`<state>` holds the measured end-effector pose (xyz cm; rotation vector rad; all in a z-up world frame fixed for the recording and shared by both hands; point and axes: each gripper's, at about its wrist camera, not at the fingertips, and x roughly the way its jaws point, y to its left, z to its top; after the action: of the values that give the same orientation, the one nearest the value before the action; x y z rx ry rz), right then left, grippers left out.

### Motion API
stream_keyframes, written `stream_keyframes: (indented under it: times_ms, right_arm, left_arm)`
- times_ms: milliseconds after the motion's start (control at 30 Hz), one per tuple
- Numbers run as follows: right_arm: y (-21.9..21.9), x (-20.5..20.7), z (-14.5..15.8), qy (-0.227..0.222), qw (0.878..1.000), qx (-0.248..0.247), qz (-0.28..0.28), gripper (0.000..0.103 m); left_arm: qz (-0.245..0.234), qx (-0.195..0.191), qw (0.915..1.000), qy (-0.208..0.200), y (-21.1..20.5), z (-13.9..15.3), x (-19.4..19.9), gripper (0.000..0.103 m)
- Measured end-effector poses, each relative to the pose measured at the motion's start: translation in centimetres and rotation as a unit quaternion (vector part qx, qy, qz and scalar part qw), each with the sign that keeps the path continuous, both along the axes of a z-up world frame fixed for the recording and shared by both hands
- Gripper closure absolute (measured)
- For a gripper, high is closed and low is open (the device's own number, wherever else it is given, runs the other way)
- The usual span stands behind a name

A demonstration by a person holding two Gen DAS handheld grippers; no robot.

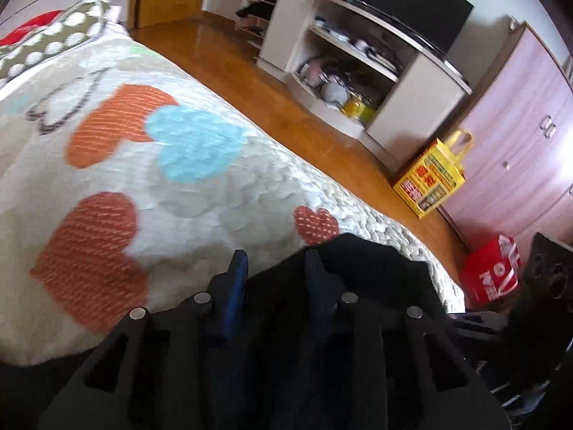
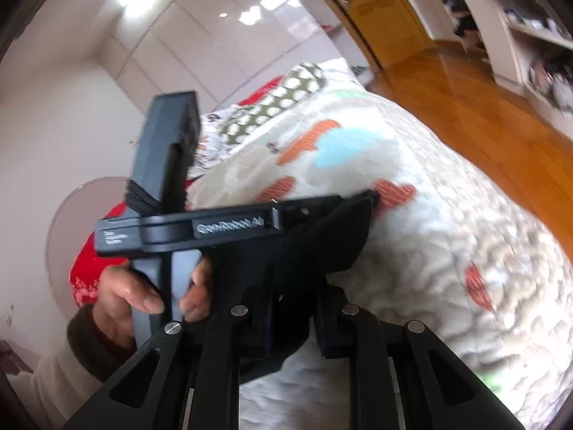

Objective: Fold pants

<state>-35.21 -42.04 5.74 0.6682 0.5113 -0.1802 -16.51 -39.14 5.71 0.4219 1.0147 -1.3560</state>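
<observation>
The pants [image 1: 372,272] are black and are held up above a bed with a heart-print blanket [image 1: 186,186]. My left gripper [image 1: 275,265] has its blue fingers closed in on the black cloth, which bunches between and to the right of them. In the right wrist view my right gripper [image 2: 292,308] is shut on the same black pants [image 2: 322,243]. The left gripper's body [image 2: 200,229] is just ahead of it, held by a hand [image 2: 143,297]. The rest of the pants is hidden below both grippers.
The bed blanket [image 2: 412,243] fills the left and middle. Beyond it is a wooden floor [image 1: 286,114], a white shelf unit [image 1: 358,71], a yellow bag [image 1: 429,179], a red bag [image 1: 490,276] and a pink wardrobe [image 1: 519,136]. A polka-dot pillow [image 1: 53,39] lies at the far end.
</observation>
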Motion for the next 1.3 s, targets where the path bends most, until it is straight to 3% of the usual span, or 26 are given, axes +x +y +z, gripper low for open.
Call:
stream_keyframes:
  times_ms: [233, 367, 467, 533, 600, 700, 800, 900, 1100, 1200, 1300]
  right_arm:
    - [5.1, 4.1, 3.8, -0.025, 0.995, -0.05, 0.088, 0.086]
    - [8.9, 7.8, 3.8, -0.023, 0.987, -0.063, 0.146, 0.086]
    - [12.1, 11.1, 1.8, -0.003, 0.98, -0.062, 0.191, 0.085]
    - [13.9, 13.5, -0.6, 0.029, 0.973, -0.048, 0.223, 0.076]
    - [15.2, 14.8, -2.4, 0.063, 0.966, -0.024, 0.249, 0.057]
    - [15.7, 13.3, -1.5, 0.031, 0.962, -0.017, 0.27, 0.045]
    - [14.7, 11.1, 0.1, 0.011, 0.961, -0.042, 0.274, 0.036]
    - [13.3, 10.4, 0.6, 0.022, 0.966, -0.07, 0.247, 0.036]
    - [9.3, 9.9, -1.4, 0.054, 0.979, -0.045, 0.192, 0.036]
    - [9.0, 9.9, -1.6, 0.063, 0.978, -0.048, 0.192, 0.036]
    - [9.1, 9.8, -1.4, 0.064, 0.979, -0.055, 0.188, 0.036]
  left_arm:
    - [0.073, -0.053, 0.9951, 0.041, 7.3, 4.4, 4.9, 0.072]
    - [0.141, -0.068, 0.9855, 0.065, 13.5, 5.1, 8.1, 0.036]
    - [0.197, -0.075, 0.9735, 0.089, 18.4, 4.1, 9.9, 0.028]
    - [0.237, -0.069, 0.9643, 0.095, 21.9, 2.8, 10.8, 0.024]
    - [0.269, -0.067, 0.9555, 0.102, 24.4, 1.9, 11.3, 0.021]
    - [0.295, -0.062, 0.946, 0.12, 26.7, 0.7, 11.7, 0.021]
    - [0.291, -0.058, 0.949, 0.108, 26.6, 0.5, 10.7, 0.02]
    - [0.28, -0.049, 0.9548, 0.088, 25.8, 0.4, 9.5, 0.02]
    - [0.268, 0.001, 0.9633, 0.008, 22.6, -0.4, 6.0, 0.02]
    - [0.277, 0.054, 0.9581, -0.051, 21.1, -1.8, 5.4, 0.02]
    - [0.295, 0.043, 0.9537, -0.041, 21.3, -2.2, 5.8, 0.021]
